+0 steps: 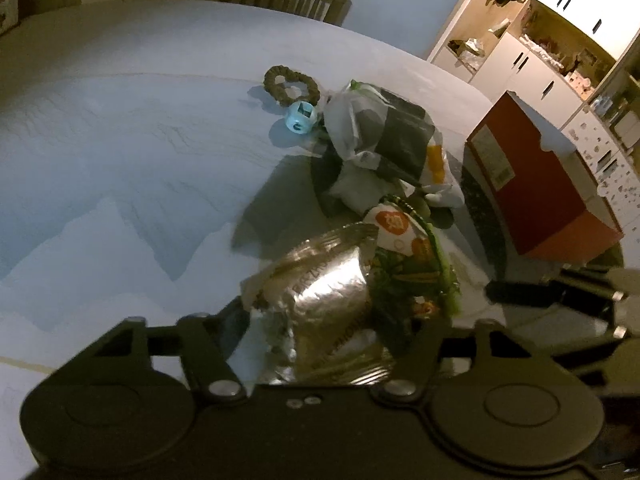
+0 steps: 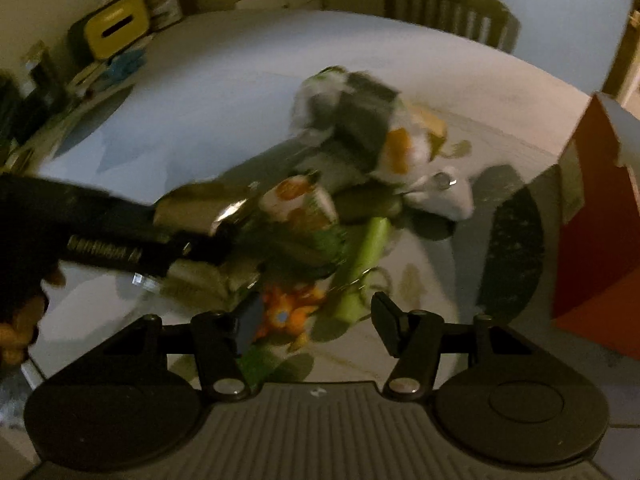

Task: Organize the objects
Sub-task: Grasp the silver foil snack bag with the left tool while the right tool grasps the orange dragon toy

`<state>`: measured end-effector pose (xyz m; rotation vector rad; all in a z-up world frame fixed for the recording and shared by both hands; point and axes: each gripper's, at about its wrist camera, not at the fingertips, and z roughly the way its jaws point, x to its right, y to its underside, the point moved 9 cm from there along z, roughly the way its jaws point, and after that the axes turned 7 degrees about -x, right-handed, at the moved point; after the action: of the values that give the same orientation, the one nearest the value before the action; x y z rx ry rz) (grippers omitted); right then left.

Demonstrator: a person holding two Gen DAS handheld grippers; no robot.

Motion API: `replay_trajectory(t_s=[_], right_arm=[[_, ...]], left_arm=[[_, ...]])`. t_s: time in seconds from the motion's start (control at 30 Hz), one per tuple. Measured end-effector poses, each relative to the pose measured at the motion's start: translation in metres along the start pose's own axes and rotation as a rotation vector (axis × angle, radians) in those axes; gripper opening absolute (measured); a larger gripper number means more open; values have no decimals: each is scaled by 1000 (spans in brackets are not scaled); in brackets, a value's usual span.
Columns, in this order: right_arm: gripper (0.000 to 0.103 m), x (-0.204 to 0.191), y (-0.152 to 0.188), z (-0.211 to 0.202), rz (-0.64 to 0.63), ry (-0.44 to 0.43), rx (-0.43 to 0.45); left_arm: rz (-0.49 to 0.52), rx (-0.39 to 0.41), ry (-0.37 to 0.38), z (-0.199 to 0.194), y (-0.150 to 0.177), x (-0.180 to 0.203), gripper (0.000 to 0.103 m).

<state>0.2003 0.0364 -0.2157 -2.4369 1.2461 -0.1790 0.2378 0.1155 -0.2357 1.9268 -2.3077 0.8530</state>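
Silver foil pouch (image 1: 320,300): crumpled, reflective, lower centre of the left wrist view. Green printed packet (image 1: 416,264) with orange and white marks lies touching its right side. White plastic bag (image 1: 356,128) bundled with a dark package (image 1: 404,136) sits above, centre frame. Light blue cube (image 1: 300,117) rests just left of the bag, touching a braided brown double ring (image 1: 290,84). Red box (image 1: 536,176) stands at right, apart.

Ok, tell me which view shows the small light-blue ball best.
The left wrist view: the light-blue ball sits sharp and unobstructed on the table beside the braided ring. In the right wrist view I cannot find it; that picture is blurred.
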Motion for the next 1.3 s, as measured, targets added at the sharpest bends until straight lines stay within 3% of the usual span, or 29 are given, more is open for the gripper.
replay_trajectory(t_s=[0.1,0.3,0.47,0.73,1.07,1.3], right_arm=[[50,-6,3,4,-6,-1,-12],[43,-13,6,12,2,-19,-40],[41,-13,8,26,52,-58,-84],[37,-6,5,27,106,-86,-78],[37,5,-2,-26,125,-98,19],[36,27,-3,-72,169,-66,99]], left_arm=[[-1,2,-1,-1,1,-2,63],[-6,4,-5,-4,2,-7,63],[2,4,-5,-5,3,-7,62],[-5,9,7,-11,0,-10,56],[35,25,52,-32,-10,4,55],[95,15,141,-58,-24,43,55]])
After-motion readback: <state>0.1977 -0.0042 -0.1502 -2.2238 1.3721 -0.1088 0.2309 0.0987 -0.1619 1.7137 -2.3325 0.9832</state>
